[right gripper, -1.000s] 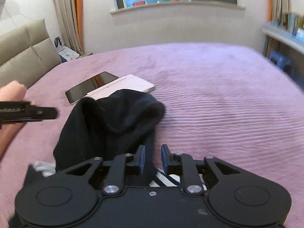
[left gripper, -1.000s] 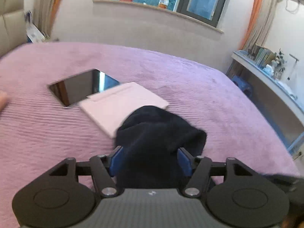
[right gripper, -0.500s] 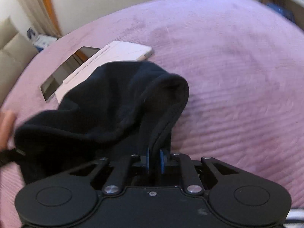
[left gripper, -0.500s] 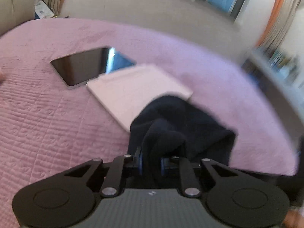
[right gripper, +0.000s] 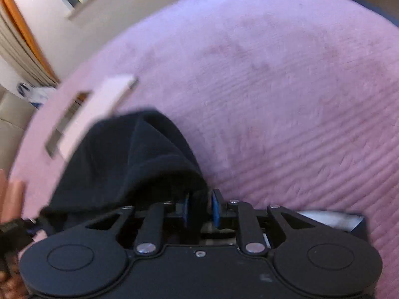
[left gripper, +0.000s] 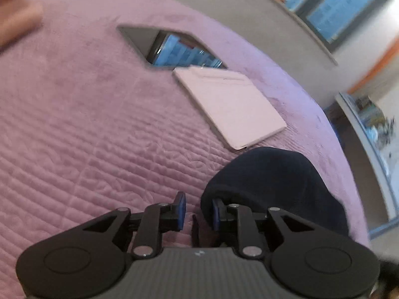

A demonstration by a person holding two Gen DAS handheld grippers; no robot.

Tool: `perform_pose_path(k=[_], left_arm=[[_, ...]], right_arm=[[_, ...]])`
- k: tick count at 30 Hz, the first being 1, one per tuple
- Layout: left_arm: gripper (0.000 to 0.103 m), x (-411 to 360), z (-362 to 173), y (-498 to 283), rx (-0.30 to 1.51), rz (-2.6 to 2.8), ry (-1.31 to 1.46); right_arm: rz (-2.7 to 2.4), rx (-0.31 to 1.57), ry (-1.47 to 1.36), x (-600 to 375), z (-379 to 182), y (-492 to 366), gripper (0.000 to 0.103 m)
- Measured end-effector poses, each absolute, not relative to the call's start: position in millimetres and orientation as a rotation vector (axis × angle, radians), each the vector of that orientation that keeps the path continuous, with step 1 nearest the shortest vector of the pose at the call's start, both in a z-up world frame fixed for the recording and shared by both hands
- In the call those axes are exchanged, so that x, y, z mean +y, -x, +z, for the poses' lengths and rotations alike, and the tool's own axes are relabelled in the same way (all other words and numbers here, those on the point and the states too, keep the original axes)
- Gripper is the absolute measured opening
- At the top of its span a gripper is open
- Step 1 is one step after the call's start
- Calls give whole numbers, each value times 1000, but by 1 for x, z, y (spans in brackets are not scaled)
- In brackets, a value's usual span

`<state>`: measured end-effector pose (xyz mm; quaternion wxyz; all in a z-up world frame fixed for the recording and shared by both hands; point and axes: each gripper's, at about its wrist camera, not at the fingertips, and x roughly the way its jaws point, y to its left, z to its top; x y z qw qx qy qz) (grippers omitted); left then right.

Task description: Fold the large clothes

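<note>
A dark navy garment (left gripper: 274, 182) lies bunched on the pink bedspread (left gripper: 74, 137). My left gripper (left gripper: 198, 209) is low over the bed with its jaws opening. Bedspread shows in the gap, and the cloth only bulges against the right-hand pad (left gripper: 215, 211). In the right wrist view the garment (right gripper: 129, 154) is heaped ahead and to the left. My right gripper (right gripper: 201, 208) has its jaws opening too. A fold of the dark cloth still sits between them, with a sliver of space at the right pad (right gripper: 215, 208).
A tablet (left gripper: 172, 47) and its pale pink cover (left gripper: 229, 104) lie on the bed just beyond the garment. A person's hand (left gripper: 17, 22) is at the far left. A shelf (left gripper: 369, 134) runs along the right wall. Something pale (right gripper: 329, 219) lies beside my right gripper.
Both grippers came down toward the bed with the garment. The left closed on a fold, then parted, and the cloth now sits to its right. The right jaws have parted as well.
</note>
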<state>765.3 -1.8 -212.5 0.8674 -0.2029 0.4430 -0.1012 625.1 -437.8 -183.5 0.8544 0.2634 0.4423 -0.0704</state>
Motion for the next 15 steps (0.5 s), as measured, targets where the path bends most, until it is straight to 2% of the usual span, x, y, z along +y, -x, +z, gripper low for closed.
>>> perform_pose_path(k=[2, 3, 5, 9, 10, 11, 12, 13, 14, 15], left_arm=[[27, -11, -204, -766, 905, -229, 364], [27, -17, -201, -769, 903, -248, 344], [31, -27, -198, -778, 902, -268, 314], [34, -38, -208, -794, 946, -264, 293], [34, -40, -213, -801, 974, -268, 297], [31, -41, -217, -806, 1001, -265, 293], [30, -45, -219, -811, 1012, -249, 280], [15, -49, -218, -813, 991, -232, 262], [10, -49, -211, -812, 949, -228, 262], [10, -47, -197, -807, 867, -247, 290]], right_arm=[[-143, 877, -490, -440, -163, -624, 64], [-143, 879, -433, -436, -158, -628, 68], [-130, 927, -317, -428, -157, -639, 67], [-43, 990, -270, -422, -174, -669, 66], [-37, 1024, -241, -418, -183, -682, 52], [-38, 1056, -211, -412, -189, -693, 18], [-40, 1068, -186, -406, -191, -704, 10], [-64, 1045, -169, -401, -188, -709, 10], [-76, 993, -164, -400, -178, -710, 10], [-63, 932, -174, -400, -162, -708, 9]])
